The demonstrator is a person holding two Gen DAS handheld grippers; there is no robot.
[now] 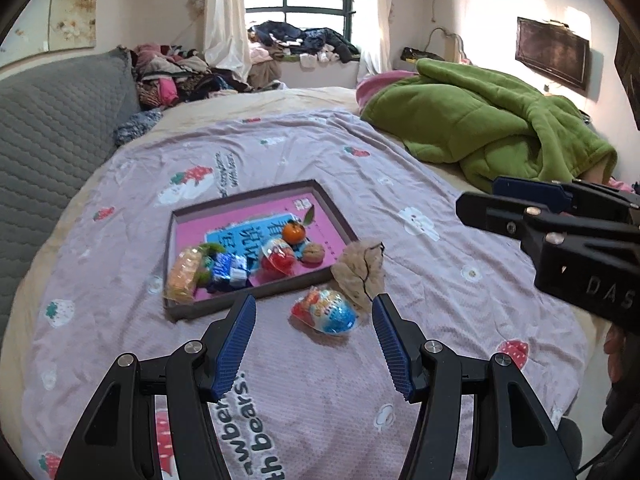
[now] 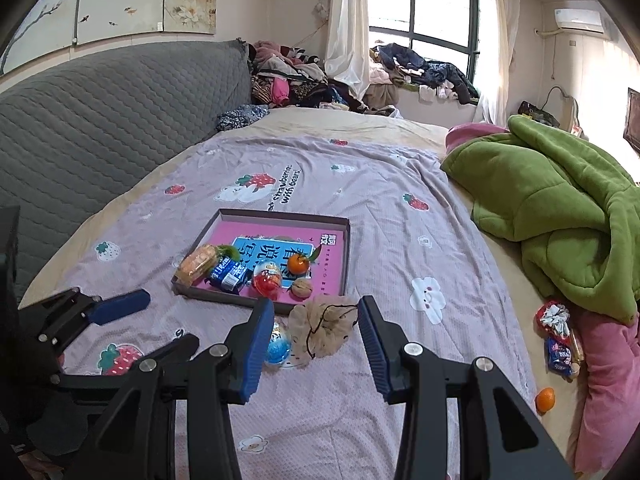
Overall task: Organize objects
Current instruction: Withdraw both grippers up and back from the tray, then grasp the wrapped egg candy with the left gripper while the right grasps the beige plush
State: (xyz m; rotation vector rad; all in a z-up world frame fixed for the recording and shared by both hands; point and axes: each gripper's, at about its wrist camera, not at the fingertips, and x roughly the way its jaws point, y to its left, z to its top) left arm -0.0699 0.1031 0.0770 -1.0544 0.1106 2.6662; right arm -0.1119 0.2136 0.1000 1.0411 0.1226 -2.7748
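A bedroom: lilac strawberry-print sheet [image 1: 328, 152] spread over the bed, grey quilted headboard on one side, rumpled green blanket [image 1: 492, 120] on the other, piled clothes under the window.

On the sheet, a shallow box tray [image 1: 192, 310] with pink floor, already holding a wrapped orange biscuit pack [image 1: 184, 276], blue candy packets [image 1: 229, 272], a red egg-shaped sweet [image 1: 278, 258], a small orange [image 1: 294, 233] and a walnut [image 1: 313, 254].

Still outside the tray, just beside its near corner: a blue-and-orange foil egg [image 1: 326, 312] and a beige mesh pouch [image 1: 360, 276] with dark drawstring, touching or nearly touching each other.

Left gripper [image 1: 314, 344]: released, jaws wide, nothing between them. Foil egg straight ahead, just beyond the fingertips, long axis lying crosswise to the fingers, so spanning it means closing along its length or rolling the wrist.

Right gripper [image 2: 316, 344]: half spread, empty. Mesh pouch [image 2: 324, 330] dead ahead between the finger lines, foil egg [image 2: 278, 346] half hidden behind the left finger. Probably the pouch for the right, the egg for the left, both equally near.

Right wrist view only: more strays at the bed's far edge, well apart from the tray, namely a second orange [image 2: 545, 399], a blue packet [image 2: 559, 356] and something red and white [image 2: 554, 314], perhaps a scrunchie, too small to tell. Left wrist view only: the foil egg whole and unobstructed, plus the right gripper from the side.
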